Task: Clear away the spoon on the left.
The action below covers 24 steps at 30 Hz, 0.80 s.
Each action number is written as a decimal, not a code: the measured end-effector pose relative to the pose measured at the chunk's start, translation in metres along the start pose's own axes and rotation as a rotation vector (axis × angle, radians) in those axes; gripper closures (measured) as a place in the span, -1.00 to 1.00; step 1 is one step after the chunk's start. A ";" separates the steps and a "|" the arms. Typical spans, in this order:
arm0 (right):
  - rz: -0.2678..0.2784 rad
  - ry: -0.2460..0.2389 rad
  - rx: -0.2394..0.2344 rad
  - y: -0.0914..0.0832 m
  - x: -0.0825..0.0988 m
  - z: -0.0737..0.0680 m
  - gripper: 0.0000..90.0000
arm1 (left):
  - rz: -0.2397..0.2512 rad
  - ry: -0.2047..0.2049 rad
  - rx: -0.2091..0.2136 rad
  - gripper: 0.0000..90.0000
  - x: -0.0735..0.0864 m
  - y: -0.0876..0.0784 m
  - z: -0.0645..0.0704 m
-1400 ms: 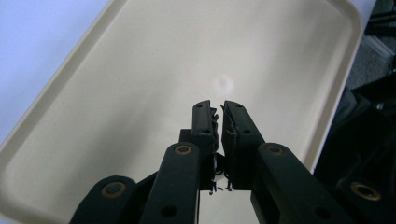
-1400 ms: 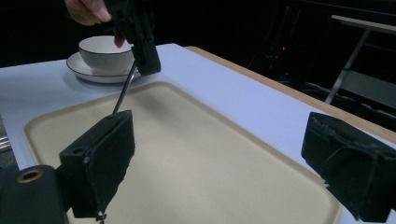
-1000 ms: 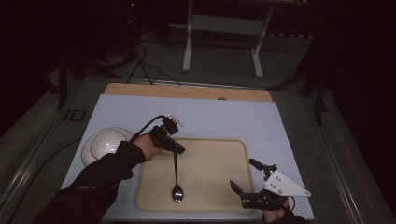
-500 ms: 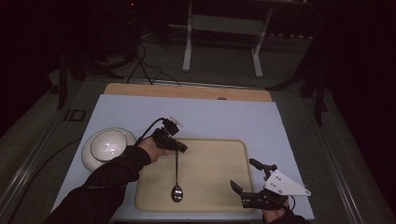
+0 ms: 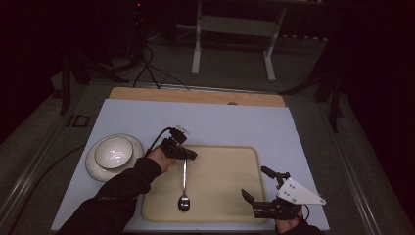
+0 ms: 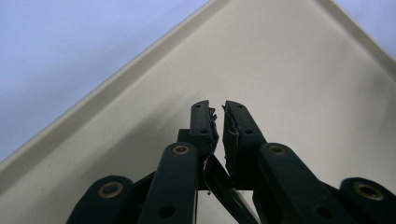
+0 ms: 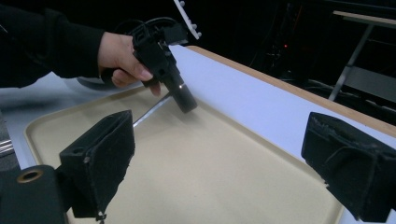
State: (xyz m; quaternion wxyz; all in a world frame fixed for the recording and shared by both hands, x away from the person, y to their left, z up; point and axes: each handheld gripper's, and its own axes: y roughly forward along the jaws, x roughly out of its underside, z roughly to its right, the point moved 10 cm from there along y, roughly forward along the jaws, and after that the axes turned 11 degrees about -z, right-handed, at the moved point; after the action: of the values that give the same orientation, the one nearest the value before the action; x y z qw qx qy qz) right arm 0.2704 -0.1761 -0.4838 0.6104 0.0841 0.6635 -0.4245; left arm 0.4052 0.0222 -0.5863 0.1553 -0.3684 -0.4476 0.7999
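High view: dark room, grey floor, a white metal stand and cables behind the desk. Desk has a pale blue top with a wood strip along the far edge. Beige tray lies on the near middle of the desk. White bowl on a plate sits on the desk, left of the tray and near the left gripper. Left gripper is held over the tray's far left corner, jaws nearly closed on the handle end of a spoon; the spoon runs from the jaws toward the near edge, bowl end resting on the tray. Right gripper is at the tray's near right corner, jaws wide apart, nothing between them, well apart from the spoon.

Left gripper view: jaws nearly shut, a narrow gap at the tips. A dark thin handle passes between them low down. Beyond the jaws, tray floor and its raised rim, then blue desk at upper left.

Right gripper view: own jaws spread wide, empty, bare tray between them. Ahead of the jaws, a hand holds the left gripper, which points down at the tray with the spoon handle slanting out below it. Blue desk and wood edge beyond; dark room behind.
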 end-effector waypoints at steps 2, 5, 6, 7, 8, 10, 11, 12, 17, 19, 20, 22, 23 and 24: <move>0.000 0.001 0.000 0.000 0.000 0.000 -0.78 | 0.010 -0.007 0.001 0.84 0.000 0.003 -0.001; 0.000 0.001 -0.002 0.000 0.000 0.000 -0.78 | 0.027 0.004 -0.011 0.82 -0.001 0.006 -0.003; -0.002 0.003 -0.005 0.000 0.000 0.000 -0.78 | 0.037 0.009 -0.004 0.81 -0.002 0.007 -0.002; -0.002 0.004 -0.008 0.001 0.000 0.000 -0.78 | 0.044 0.013 -0.013 0.81 -0.002 0.008 -0.003; -0.001 0.004 -0.010 0.001 0.000 0.000 -0.78 | 0.047 0.006 -0.020 0.81 -0.002 0.009 -0.005; -0.001 0.004 -0.012 0.001 0.000 -0.001 -0.78 | 0.053 -0.015 -0.036 0.81 -0.001 0.012 -0.010; -0.001 0.004 -0.011 0.001 0.000 -0.001 -0.78 | 0.054 -0.025 -0.045 0.81 -0.001 0.013 -0.012; -0.001 0.004 -0.011 0.001 0.000 -0.001 -0.78 | 0.053 -0.032 -0.047 0.81 -0.001 0.015 -0.014; -0.001 0.004 -0.013 0.001 0.001 0.000 -0.78 | 0.051 -0.042 -0.085 0.74 0.000 0.018 -0.020; -0.001 0.005 -0.014 0.001 0.001 -0.001 -0.78 | 0.052 -0.052 -0.094 0.72 0.000 0.018 -0.021; -0.001 0.005 -0.014 0.001 0.001 0.000 -0.78 | 0.051 -0.050 -0.107 0.66 -0.001 0.017 -0.022; -0.001 0.006 -0.016 0.001 0.001 -0.001 -0.78 | 0.047 -0.040 -0.125 0.59 -0.002 0.017 -0.023; -0.001 0.005 -0.015 0.001 0.001 -0.001 -0.78 | 0.047 -0.040 -0.131 0.52 -0.002 0.017 -0.023; -0.001 0.005 -0.017 0.001 0.001 -0.001 -0.78 | 0.046 -0.035 -0.140 0.48 -0.002 0.016 -0.023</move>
State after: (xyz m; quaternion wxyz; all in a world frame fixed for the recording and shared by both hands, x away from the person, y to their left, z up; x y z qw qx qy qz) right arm 0.2703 -0.1750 -0.4850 0.6090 0.0797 0.6687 -0.4192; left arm 0.4250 0.0261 -0.6066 0.1028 -0.3743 -0.4967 0.7763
